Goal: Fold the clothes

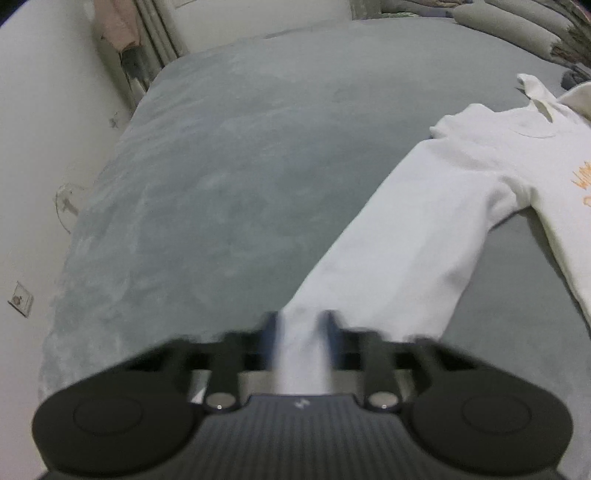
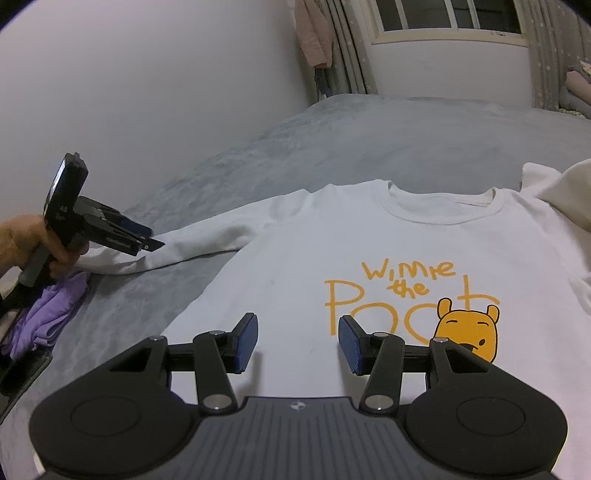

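the left gripper (image 1: 300, 325) is clamped on the sleeve (image 1: 399, 236) of the white sweatshirt (image 2: 369, 243); the right gripper (image 2: 297, 341) hangs spread wide over its front.

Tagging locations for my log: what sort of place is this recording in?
Most likely a bedroom. A sweatshirt lies on a wide grey bed, pillows are heaped at its far end, and a curtained window sits in the wall behind.
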